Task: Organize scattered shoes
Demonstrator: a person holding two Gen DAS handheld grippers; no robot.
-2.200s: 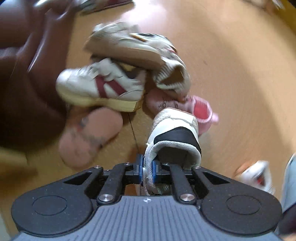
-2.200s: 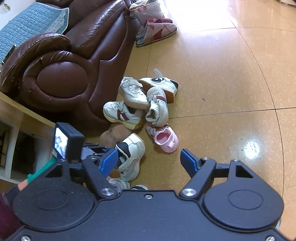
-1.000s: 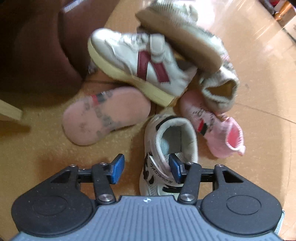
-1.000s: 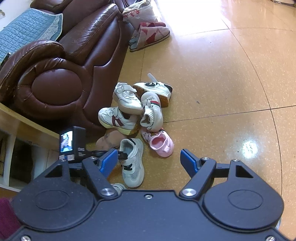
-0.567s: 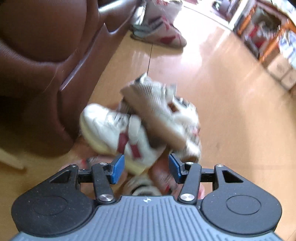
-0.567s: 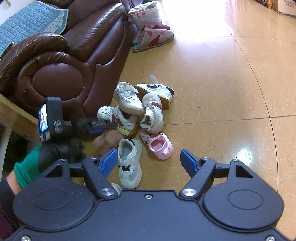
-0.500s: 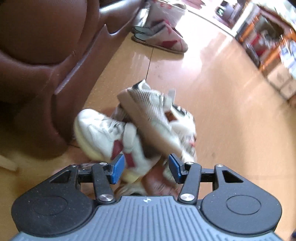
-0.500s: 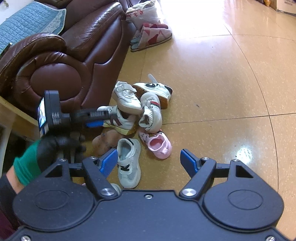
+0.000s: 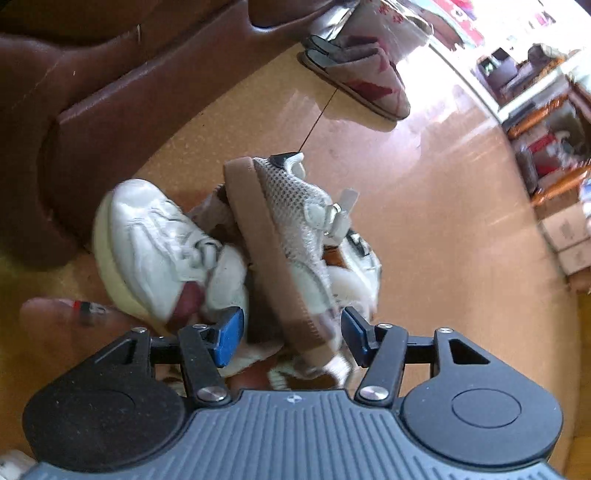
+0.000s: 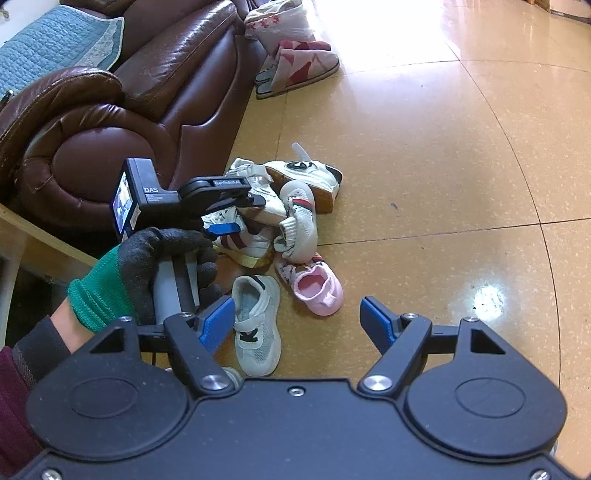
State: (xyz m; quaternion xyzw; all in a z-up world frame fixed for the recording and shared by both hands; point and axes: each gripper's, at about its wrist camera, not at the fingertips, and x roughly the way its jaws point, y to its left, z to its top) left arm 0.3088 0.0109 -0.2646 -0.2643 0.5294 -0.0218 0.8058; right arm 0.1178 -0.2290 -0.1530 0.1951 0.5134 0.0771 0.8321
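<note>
A pile of small shoes lies on the floor by the sofa. In the left wrist view my left gripper is open around the heel of a white mesh shoe with a brown sole, tilted on its side; a white and red sneaker lies to its left. In the right wrist view the left gripper reaches into the pile; a grey-white sneaker and a pink shoe lie on the floor nearer me. My right gripper is open and empty above them.
A brown leather sofa stands at the left, with a wooden shelf edge below its arm. A pair of slippers and a plastic bag lie further back. Tiled floor stretches to the right.
My left gripper let go of the grey-white sneaker on the floor, then moved forward into the pile until its jaws stand around the brown-soled shoe. The right gripper stayed open and hardly moved.
</note>
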